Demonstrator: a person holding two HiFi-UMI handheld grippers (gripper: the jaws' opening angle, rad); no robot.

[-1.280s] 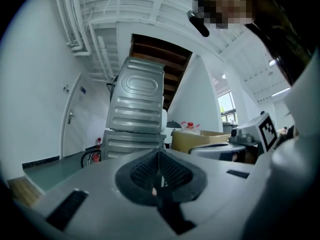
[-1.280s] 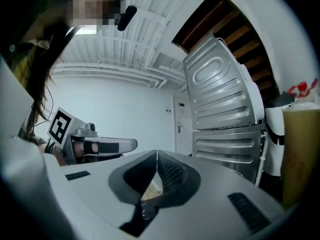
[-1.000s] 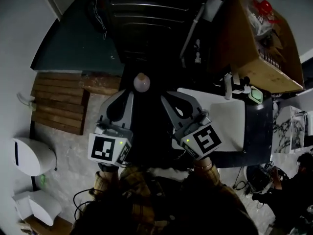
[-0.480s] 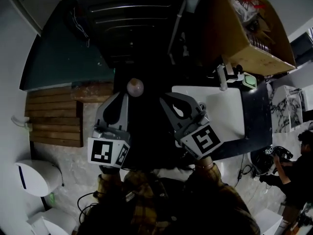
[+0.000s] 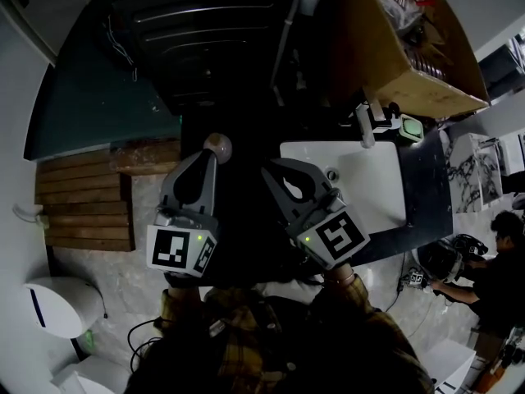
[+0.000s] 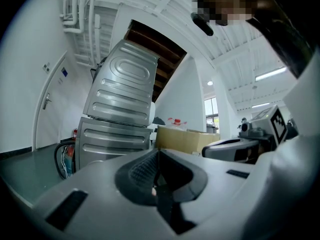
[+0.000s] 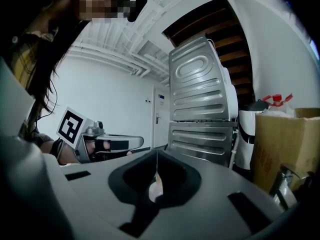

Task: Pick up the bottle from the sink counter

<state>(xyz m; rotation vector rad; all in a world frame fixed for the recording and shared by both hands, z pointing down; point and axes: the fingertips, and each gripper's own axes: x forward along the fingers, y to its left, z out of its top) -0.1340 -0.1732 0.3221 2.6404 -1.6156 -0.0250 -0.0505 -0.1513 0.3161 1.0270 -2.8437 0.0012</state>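
Note:
In the head view both grippers are held side by side, pointing away from me. My left gripper (image 5: 215, 150) is shut, with a small pale round bit at its tip. The jaws of my right gripper (image 5: 271, 172) meet in a thin line with nothing held; it sits just left of the white sink basin (image 5: 385, 212). Behind the basin on the dark counter (image 5: 426, 183) stand a pale upright piece (image 5: 362, 127), small dark items and a green object (image 5: 410, 128). I cannot tell which of them is the bottle. In both gripper views the jaws are closed (image 6: 159, 184) (image 7: 156, 181).
A tall stack of ribbed metal machines (image 5: 213, 31) rises ahead. A cardboard box (image 5: 402, 56) with a red-capped bottle (image 7: 276, 100) stands behind the sink. Wooden slats (image 5: 82, 203) and white fixtures (image 5: 57, 306) lie at left. A person (image 5: 500, 261) crouches at the right.
The head view has swung, so the sink and box slid left towards the right gripper's tip. The left gripper shifted slightly. Both grippers stayed shut.

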